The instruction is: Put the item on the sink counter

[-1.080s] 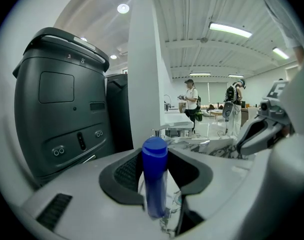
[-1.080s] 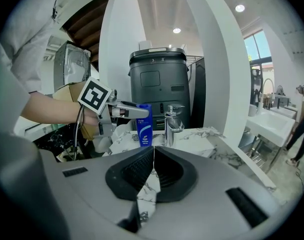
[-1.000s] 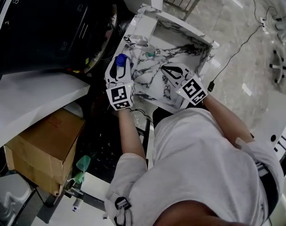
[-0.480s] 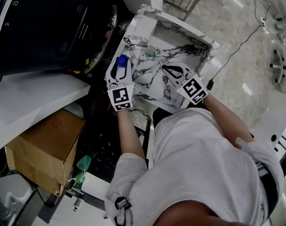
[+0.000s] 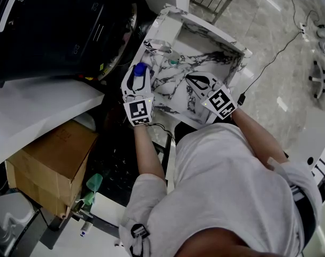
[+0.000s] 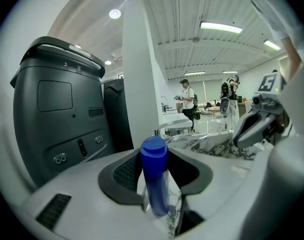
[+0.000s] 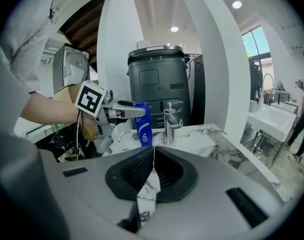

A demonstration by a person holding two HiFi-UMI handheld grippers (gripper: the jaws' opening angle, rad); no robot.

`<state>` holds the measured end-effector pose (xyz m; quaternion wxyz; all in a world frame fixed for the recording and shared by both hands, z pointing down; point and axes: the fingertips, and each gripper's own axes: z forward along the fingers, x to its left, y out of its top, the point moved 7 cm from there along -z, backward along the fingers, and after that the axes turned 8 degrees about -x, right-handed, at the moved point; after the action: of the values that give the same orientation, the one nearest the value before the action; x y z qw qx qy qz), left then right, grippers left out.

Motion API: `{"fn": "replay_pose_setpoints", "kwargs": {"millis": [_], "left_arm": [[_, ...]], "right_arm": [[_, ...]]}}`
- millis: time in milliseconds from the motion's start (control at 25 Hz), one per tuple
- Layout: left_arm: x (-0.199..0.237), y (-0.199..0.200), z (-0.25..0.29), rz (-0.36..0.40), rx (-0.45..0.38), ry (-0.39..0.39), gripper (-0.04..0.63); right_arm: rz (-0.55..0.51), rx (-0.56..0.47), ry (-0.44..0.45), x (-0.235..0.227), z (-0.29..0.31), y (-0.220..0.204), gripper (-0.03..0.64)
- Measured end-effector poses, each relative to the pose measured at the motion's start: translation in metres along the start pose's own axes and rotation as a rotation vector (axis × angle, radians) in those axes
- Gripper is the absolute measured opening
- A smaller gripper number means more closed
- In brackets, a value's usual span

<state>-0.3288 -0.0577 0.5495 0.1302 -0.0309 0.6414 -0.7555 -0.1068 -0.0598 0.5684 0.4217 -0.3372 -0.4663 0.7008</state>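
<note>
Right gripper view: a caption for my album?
Left tongs hold a blue bottle upright by the faucet on the marble counter.

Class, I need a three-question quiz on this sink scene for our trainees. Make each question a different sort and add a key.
1. Multiple choice: what stands between the jaws of the left gripper?
A) a blue bottle
B) a sponge
C) nothing
2. True or false: the jaws of the right gripper are closed together with nothing between them.
3. Short answer: in the right gripper view, beside the tap, is the bottle upright or lying flat?

Key: 1 A; 2 true; 3 upright.
</note>
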Motion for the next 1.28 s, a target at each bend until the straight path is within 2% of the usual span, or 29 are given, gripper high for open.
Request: {"fn": "replay_pose_setpoints", "kwargs": {"millis": [160,400,720,1280], "left_arm": [[-0.001,-0.004,-0.004,-0.010,0.007,0.007,0.158],[-0.002,-0.008,-0.002,-0.069,0.086,0.010,0.158],[-0.006,-0.011,-0.014,-0.113,0.105,0.084,0.161],[-0.007,-0.013,-0.018,-0.146,0.126,0.160,0.161]], "right_arm": [[0.000,-0.001,0.014,0.001,0.001,0.000,0.007],[0.014,-0.009,0.037,0.001,0.000,0.001,0.007],[0.014,-0.001,0.094,0.001,0.001,0.001,0.008],[0.006,0.003,0.137,-0.009,-0.009,-0.001,0.008]]}}
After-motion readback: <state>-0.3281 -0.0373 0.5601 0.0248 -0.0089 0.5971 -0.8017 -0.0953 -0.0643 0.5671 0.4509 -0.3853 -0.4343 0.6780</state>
